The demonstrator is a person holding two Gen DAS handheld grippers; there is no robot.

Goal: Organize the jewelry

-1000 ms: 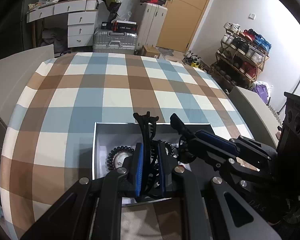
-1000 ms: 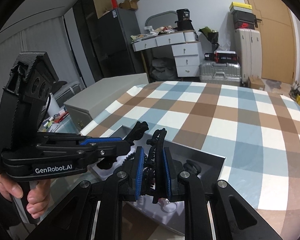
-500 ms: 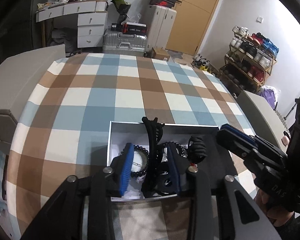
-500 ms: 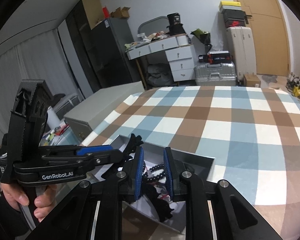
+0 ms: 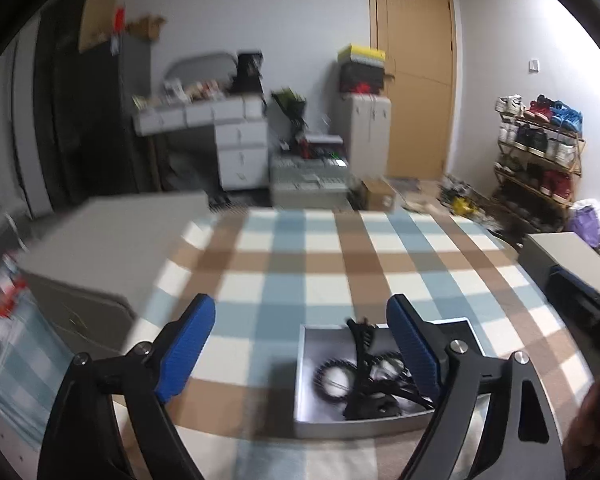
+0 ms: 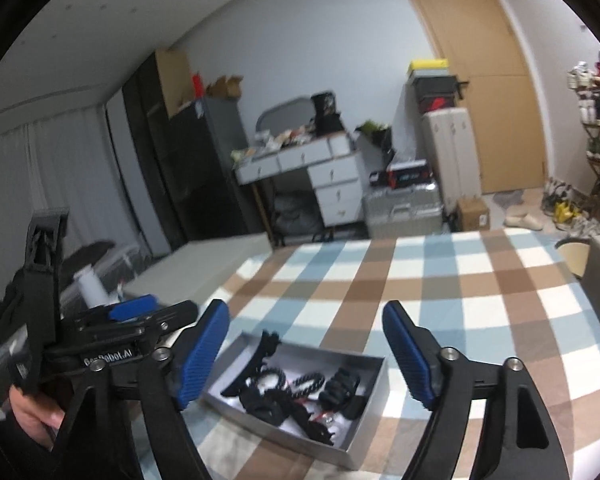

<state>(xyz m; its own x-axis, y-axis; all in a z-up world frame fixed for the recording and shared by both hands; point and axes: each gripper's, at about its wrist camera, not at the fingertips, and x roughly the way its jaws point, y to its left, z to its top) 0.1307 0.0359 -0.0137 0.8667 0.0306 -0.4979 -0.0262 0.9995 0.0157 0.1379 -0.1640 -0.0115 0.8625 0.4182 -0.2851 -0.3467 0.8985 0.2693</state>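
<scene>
A shallow white box [image 6: 364, 404] sits on the checked tablecloth near the front edge; it also shows in the left wrist view [image 5: 306, 376]. In it lie black hair claws [image 6: 256, 356], black bead bracelets [image 6: 308, 380] and other dark pieces. A black claw [image 5: 362, 344] stands up in the box. My left gripper [image 5: 300, 344] is open and empty, raised above and behind the box. My right gripper [image 6: 306, 352] is open and empty, also raised above the box. The left gripper's body [image 6: 112, 344] shows at the left of the right wrist view.
The checked tablecloth [image 6: 440, 280] covers the table beyond the box. A grey cabinet [image 5: 112, 240] stands at the table's left and another grey box [image 5: 568, 252] at its right. Desk, suitcases and a shoe rack [image 5: 540, 152] stand farther back.
Both grippers have opened wide, let go of the black hair claws into the box, and pulled up and back from it.
</scene>
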